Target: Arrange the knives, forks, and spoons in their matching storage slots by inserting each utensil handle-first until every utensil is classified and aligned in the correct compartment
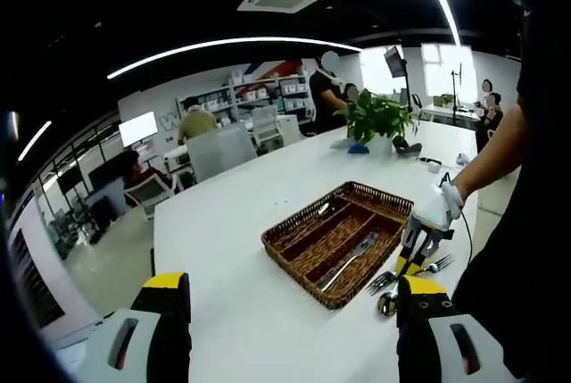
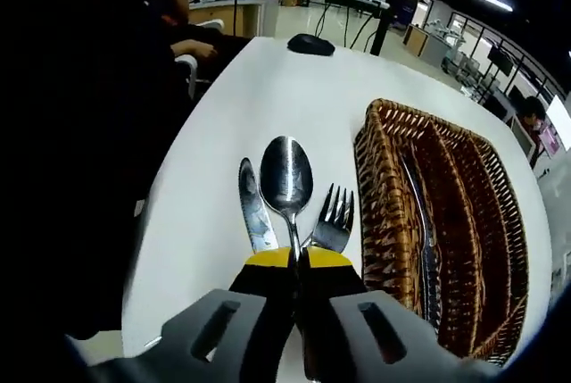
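Gripping the spoon (image 2: 286,179) by its handle, the right gripper (image 2: 299,258) had its jaws pinched shut, w/ a knife (image 2: 255,208) and fork (image 2: 335,218) lying just beside on the table (image 2: 223,115). The left gripper (image 1: 290,294) hung wide apart, holding nothing. Risk: fork tines sat close to the handle, so lifting could drag it along; the spoon might also swing in that thin pinch and miss its slot in the wicker tray (image 2: 379,213)
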A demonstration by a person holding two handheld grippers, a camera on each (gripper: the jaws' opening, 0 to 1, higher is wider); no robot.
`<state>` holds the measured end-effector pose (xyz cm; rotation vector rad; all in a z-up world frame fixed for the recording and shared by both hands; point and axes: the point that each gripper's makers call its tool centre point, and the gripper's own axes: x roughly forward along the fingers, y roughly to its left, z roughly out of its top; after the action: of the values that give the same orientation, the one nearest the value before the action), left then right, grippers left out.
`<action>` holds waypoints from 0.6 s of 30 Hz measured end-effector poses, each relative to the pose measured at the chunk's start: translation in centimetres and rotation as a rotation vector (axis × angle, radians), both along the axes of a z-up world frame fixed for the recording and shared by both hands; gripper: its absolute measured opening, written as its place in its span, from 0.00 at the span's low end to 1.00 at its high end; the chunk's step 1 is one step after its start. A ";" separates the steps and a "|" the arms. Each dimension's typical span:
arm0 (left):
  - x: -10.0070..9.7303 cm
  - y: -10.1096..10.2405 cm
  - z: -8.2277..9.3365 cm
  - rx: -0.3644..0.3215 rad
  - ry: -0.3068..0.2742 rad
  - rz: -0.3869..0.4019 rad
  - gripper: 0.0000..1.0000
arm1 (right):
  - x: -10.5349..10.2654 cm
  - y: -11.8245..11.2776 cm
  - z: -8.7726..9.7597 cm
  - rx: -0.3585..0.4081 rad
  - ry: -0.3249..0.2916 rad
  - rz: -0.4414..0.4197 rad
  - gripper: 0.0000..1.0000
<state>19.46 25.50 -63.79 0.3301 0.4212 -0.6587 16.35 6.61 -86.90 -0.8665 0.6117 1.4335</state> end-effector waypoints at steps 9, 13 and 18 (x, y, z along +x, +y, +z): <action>0.0 0.4 0.0 0.003 -0.006 0.009 1.00 | -0.3 0.8 -0.4 -0.027 -0.020 0.065 0.03; -0.1 0.5 -0.1 0.004 -0.006 0.013 1.00 | -0.1 0.9 -0.5 -0.052 -0.008 0.099 0.03; -0.1 0.4 -0.2 0.001 -0.005 0.012 1.00 | 0.0 0.9 -0.6 -0.054 0.041 0.112 0.03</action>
<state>19.32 25.95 -63.96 0.3300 0.4181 -0.6462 16.37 7.55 -87.54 -0.9283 0.6437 1.5450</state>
